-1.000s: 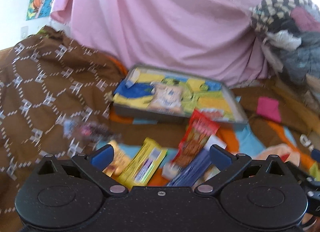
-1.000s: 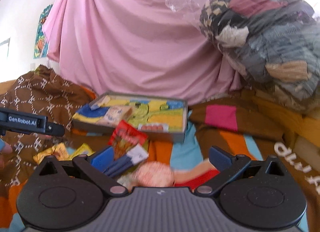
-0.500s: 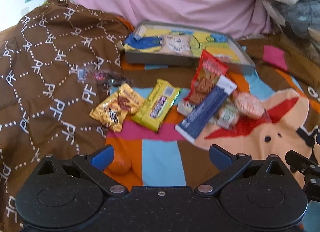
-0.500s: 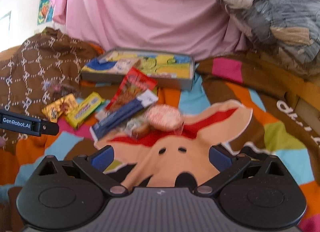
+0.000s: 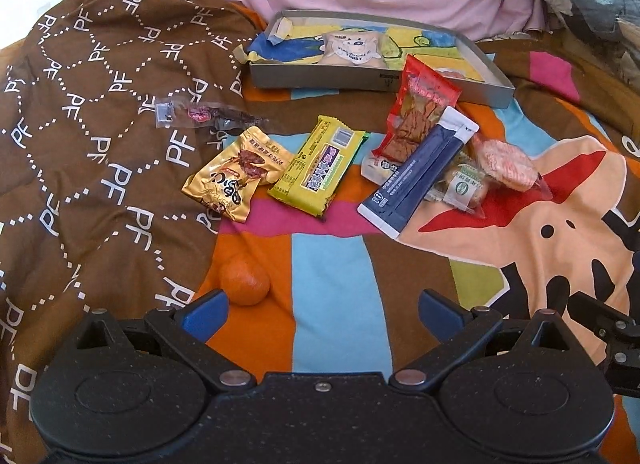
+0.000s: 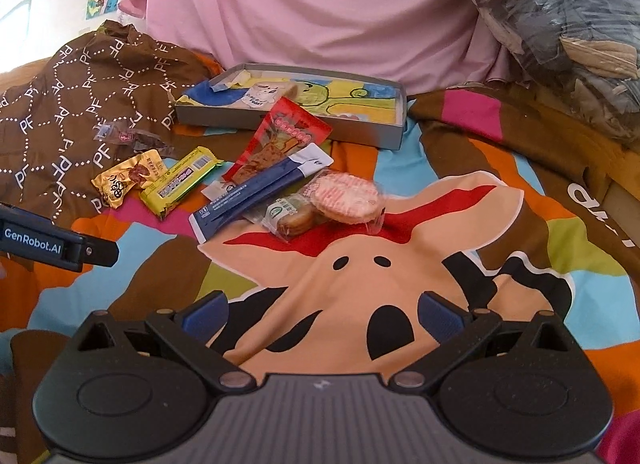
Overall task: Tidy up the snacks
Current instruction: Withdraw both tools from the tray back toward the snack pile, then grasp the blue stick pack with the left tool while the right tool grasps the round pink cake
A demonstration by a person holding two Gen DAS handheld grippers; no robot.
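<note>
Both grippers have pulled back and tipped down, so the whole snack pile now shows, untouched.

Left to right in the left wrist view: a clear candy wrapper [image 5: 200, 115] lies on the brown quilt [image 5: 88, 112] at centre left, then the gold packet [image 5: 236, 173] touching the yellow bar [image 5: 318, 169], an orange [image 5: 245, 281] low in the frame just ahead of the left gripper [image 5: 322, 310], and the red packet [image 5: 420, 112] under the navy stick pack [image 5: 418, 173], with the round pink cracker [image 5: 506, 164] at centre right. The grey tray [image 5: 320, 78] sits at upper centre with one white-wrapped snack inside. The right gripper [image 6: 323, 311] hangs over the cartoon blanket [image 6: 360, 264]. Jaws on both stand spread, holding nothing. Sorting looks barely begun; the orange seems the nearest pick.
</note>
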